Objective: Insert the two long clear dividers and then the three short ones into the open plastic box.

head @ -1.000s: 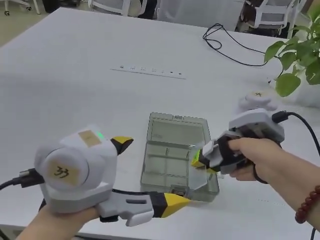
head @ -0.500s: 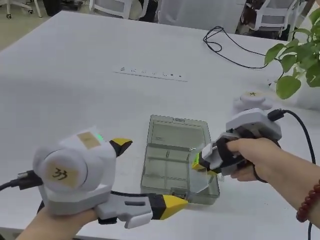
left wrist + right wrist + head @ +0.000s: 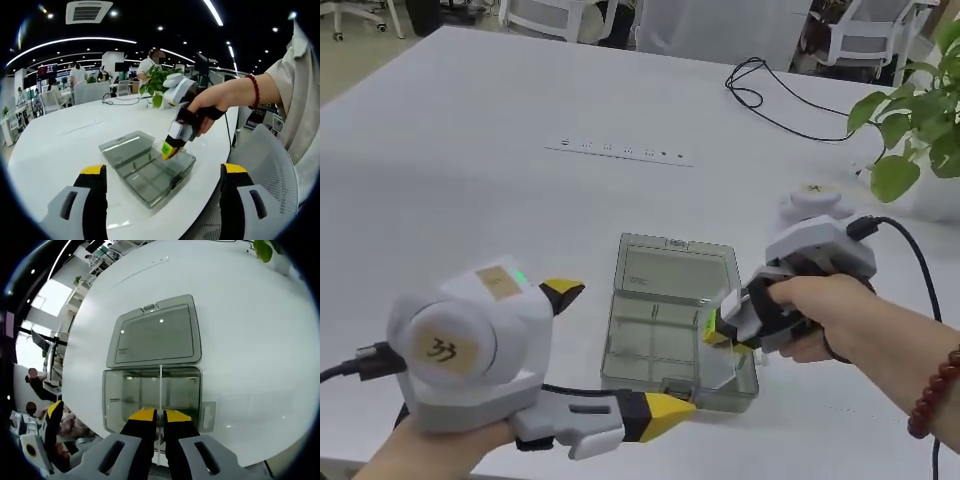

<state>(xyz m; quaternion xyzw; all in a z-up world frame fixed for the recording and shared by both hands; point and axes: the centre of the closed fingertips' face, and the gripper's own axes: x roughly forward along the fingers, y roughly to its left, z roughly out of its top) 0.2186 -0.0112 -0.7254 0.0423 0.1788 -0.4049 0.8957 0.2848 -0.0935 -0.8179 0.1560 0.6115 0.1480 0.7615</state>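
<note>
Left gripper point(image 3: 617, 350): it is staying wide open and holding nothing, as a second ago; the box is lying just ahead of its fingers.
Open plastic box point(image 3: 632, 372): it is resting on the white table point(image 3: 470, 170), lid flat behind; only the camera is shifting.
Clear divider point(image 3: 160, 382): it is standing edge-on, reaching forward from the right fingertips, and it is sitting lower and straighter in the tray than a second ago.
Right gripper point(image 3: 717, 326): its fingers are pinching the divider's near end, above the tray's right part.
Meaning: the divider is probably getting seated in its slots; letting go seems near.
</note>
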